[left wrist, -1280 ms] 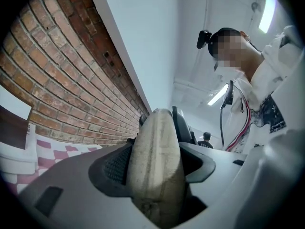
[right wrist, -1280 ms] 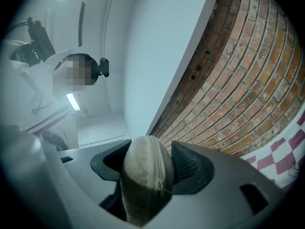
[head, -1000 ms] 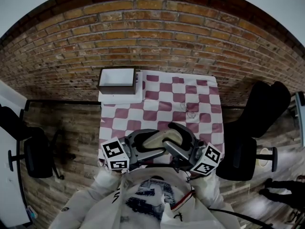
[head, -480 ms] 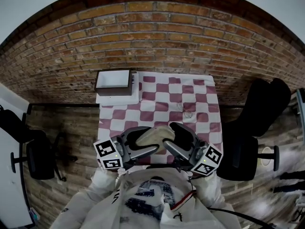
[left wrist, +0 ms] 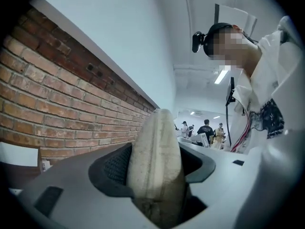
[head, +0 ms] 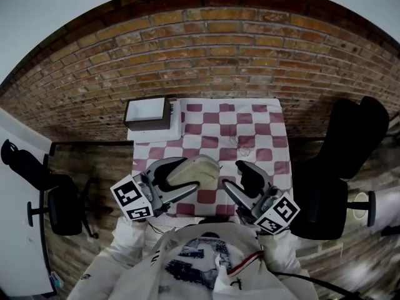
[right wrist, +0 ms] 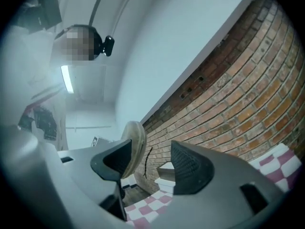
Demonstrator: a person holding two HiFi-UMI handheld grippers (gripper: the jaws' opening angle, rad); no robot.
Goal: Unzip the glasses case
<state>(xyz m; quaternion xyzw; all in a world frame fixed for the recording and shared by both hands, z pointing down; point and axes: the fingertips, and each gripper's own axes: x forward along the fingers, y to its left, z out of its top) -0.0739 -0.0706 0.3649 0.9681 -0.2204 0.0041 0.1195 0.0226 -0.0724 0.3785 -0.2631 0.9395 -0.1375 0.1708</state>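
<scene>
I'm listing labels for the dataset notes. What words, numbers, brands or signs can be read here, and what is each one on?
No text can be read in any view.
Left marker cube, right marker cube: black-and-white square patterns, no letters.
Shirt print: too blurred to read.
Glasses case: plain, no print visible.
Box: no legible label.

No readable text or numbers, shirt print (head: 194, 259) illegible (too blurred)
</scene>
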